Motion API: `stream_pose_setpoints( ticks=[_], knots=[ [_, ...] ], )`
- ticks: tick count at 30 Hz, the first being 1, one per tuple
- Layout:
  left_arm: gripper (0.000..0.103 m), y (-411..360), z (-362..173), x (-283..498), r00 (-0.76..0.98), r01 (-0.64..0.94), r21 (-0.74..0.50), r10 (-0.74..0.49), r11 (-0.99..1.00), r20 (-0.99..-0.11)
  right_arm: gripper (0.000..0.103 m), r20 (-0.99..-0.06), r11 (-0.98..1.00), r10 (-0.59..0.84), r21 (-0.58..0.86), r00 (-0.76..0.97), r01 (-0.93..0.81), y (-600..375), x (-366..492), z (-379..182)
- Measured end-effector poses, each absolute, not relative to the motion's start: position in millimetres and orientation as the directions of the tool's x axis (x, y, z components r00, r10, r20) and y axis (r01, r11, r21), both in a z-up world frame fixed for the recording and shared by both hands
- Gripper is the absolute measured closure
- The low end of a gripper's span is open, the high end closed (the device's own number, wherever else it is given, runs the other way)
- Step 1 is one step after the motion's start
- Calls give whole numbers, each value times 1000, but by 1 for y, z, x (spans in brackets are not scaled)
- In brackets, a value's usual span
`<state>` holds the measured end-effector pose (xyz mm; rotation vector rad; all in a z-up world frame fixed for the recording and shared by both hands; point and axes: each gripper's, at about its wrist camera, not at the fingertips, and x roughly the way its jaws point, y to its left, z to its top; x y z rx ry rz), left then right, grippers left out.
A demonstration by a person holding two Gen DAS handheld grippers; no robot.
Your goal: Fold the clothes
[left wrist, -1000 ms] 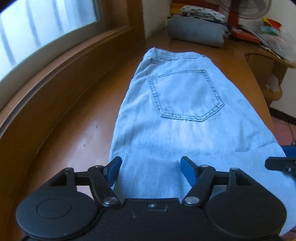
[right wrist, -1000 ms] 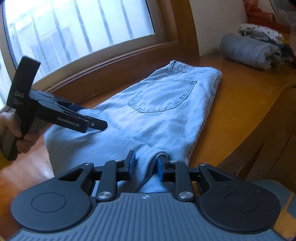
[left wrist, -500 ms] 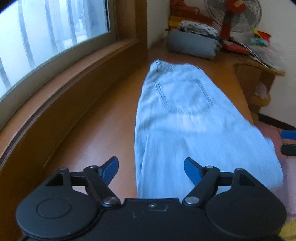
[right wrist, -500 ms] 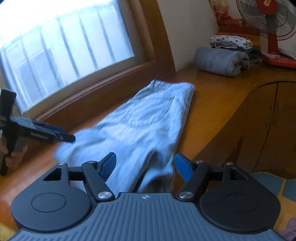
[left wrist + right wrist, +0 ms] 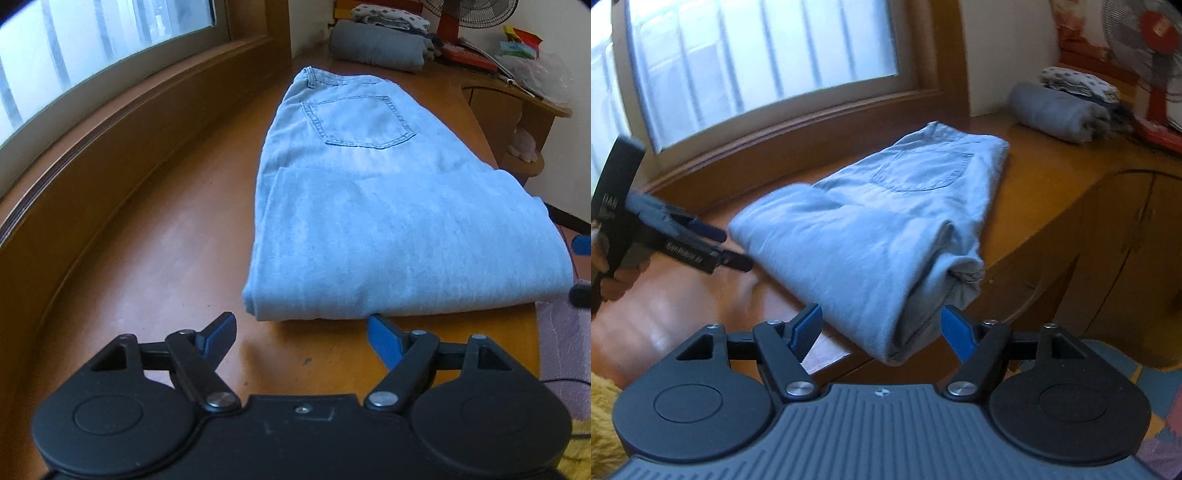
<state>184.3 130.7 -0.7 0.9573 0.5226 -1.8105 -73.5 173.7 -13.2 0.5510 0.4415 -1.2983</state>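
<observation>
Along the wooden bench [image 5: 155, 258] under the window, light-blue jeans [image 5: 369, 221] lie folded once, fold at near edge, waistband toward far corner. Both claws have just let go & pulled back: fold placed, likely next fold due. Left gripper [image 5: 301, 332]: spread, empty, just short of denim. Right gripper [image 5: 881, 328]: spread, overhanging corner between jaws, ungripped.

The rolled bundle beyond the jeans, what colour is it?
Plain grey, the rolled bundle shows best in the left wrist view, beyond the jeans.
</observation>
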Motion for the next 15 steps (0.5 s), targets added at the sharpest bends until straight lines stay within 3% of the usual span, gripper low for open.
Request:
stream_pose_setpoints(
  ticks=[15],
  knots=[
    [22,124,-8,177,-188,889,108,-571,-444,-799,30,-623,229,-750,67,220,971,166,-46,-30]
  ],
)
